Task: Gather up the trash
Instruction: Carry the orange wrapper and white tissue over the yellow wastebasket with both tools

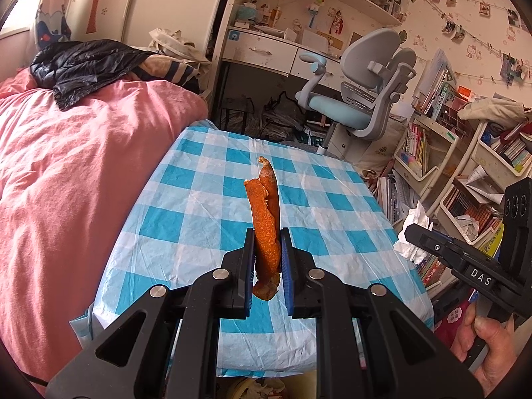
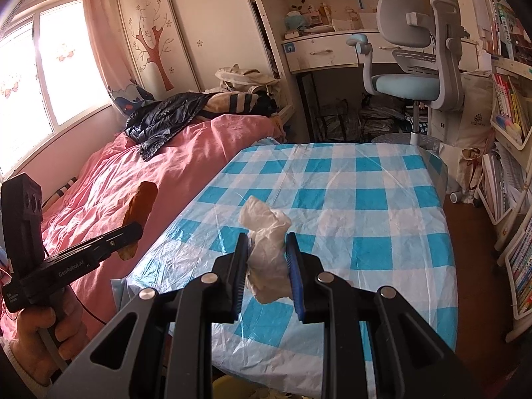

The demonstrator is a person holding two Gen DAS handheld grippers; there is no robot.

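1. Orange peel [image 1: 266,222] is the piece of trash in the left wrist view: a long curled strip clamped between the blue pads of the left tool [image 1: 267,259], standing upright above the bench.
2. The bench [image 1: 206,206] under it wears a blue-and-white checked cloth, with a bed in a pink cover [image 1: 66,166] along its left side.
3. At the right edge of this view the right tool [image 1: 412,232] reaches in, a crumpled white tissue [image 1: 415,232] showing at its tip, and the person's right hand [image 1: 482,342] grips the handle near the lower corner.
4. A grey and blue desk chair [image 1: 362,99] stands at the far end of the bench.
5. In the right wrist view the crumpled white tissue [image 2: 266,252] sits pinched between the pads of the right tool [image 2: 267,266], held above the near part of the bench [image 2: 365,206].
6. To the left, the left tool [image 2: 133,232] is over the pink cover [image 2: 186,166], gripping the orange peel [image 2: 141,204], which sticks up and hangs down past its fingers.
7. The left hand [image 2: 43,339] holds that handle at the lower left corner.
8. A black jacket [image 2: 163,119] lies on the far part of the bed.
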